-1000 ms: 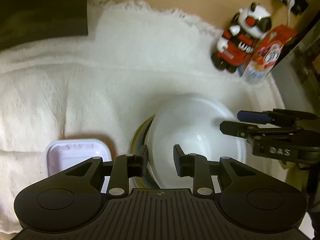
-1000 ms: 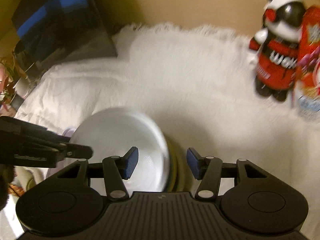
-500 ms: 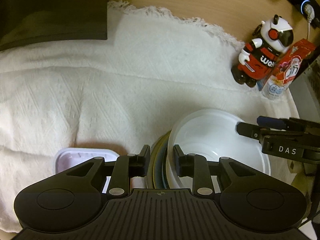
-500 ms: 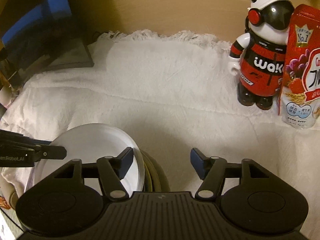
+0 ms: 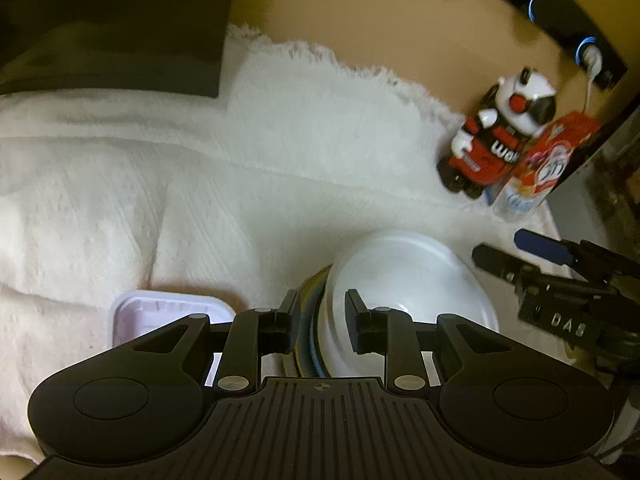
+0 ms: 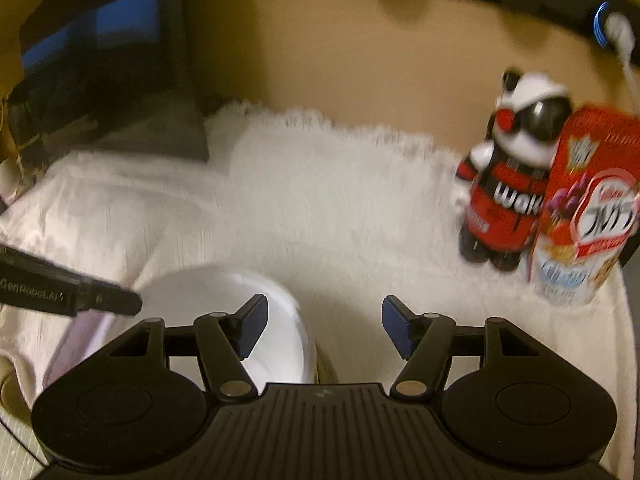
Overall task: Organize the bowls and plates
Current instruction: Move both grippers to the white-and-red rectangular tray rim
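A white bowl (image 5: 404, 280) sits on a stack of plates with yellow and blue rims (image 5: 310, 320) on the white cloth. My left gripper (image 5: 322, 322) has its jaws on either side of the near-left rim of the bowl and plates, shut on the stack. A lilac plastic tray (image 5: 160, 312) lies just left of it. In the right wrist view the bowl (image 6: 240, 312) is at lower left. My right gripper (image 6: 324, 330) is open and empty, beside the bowl's right edge; it shows in the left wrist view (image 5: 520, 252).
A red and white robot figure (image 6: 508, 200) and a red cereal box (image 6: 584, 212) stand at the back right. A dark box (image 5: 108, 28) sits at the back left. The white cloth (image 5: 200, 168) covers the table up to a tan wall.
My right gripper has opened wider and drawn back from the bowl's right rim. My left gripper stays closed on the stack's left rim, and the views have shifted a little.
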